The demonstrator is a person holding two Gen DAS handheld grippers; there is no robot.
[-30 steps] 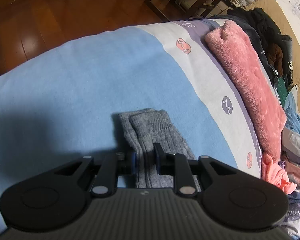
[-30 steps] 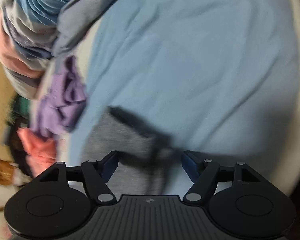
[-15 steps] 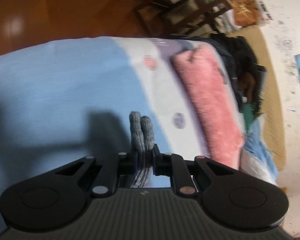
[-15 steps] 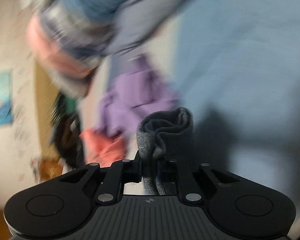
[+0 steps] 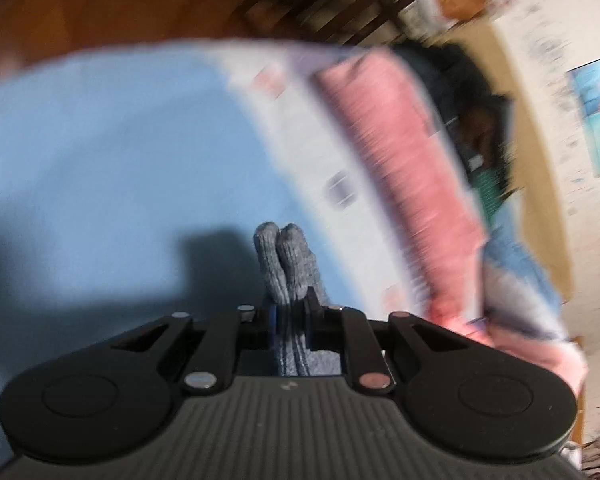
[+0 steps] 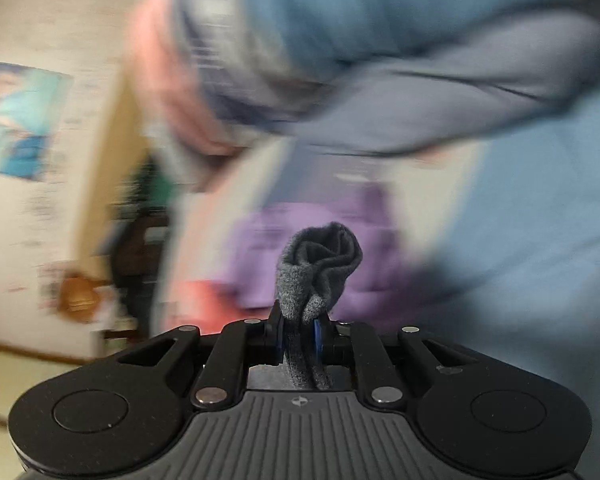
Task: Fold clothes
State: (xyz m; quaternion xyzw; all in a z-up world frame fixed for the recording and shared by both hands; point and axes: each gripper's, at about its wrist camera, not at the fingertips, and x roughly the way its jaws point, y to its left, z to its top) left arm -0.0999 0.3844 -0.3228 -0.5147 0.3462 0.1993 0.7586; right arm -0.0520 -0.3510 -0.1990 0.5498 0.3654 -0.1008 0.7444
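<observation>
1. Gripping the socks (image 5: 286, 258) at one end, the left claw (image 5: 291, 314) is closed tight on the knit, with two rounded grey ends standing up side by side past its tips. Pinching both layers together probably keeps the pair aligned as one piece.

2. The right claw (image 6: 300, 326) is likewise clamped narrow on grey knit, and a bunched, rolled-looking end of the socks (image 6: 320, 260) pokes out above it. Holding the opposite end lets the person bring one end over to the other, which I judge to be the fold in hand.

3. In both views the grey fabric runs back between the pads toward the camera, so the socks seem to hang off the bed (image 5: 100, 152), carried between the two claws rather than lying flat. Whether any part touches the blue sheet cannot be told.

4. A dark shadow lies on the blue sheet near the left claw, which fits a lifted hold.

5. Beyond, along the bed's edge, a pink fleece (image 5: 400, 152) lies stretched out, and the right view shows a purple garment (image 6: 300, 216) and a heap of blue-grey clothes (image 6: 400, 80). They look like laundry waiting its turn, kept aside so the blue area stays free for folding.

6. Both views are heavily blurred, so finer detail is unreadable.
</observation>
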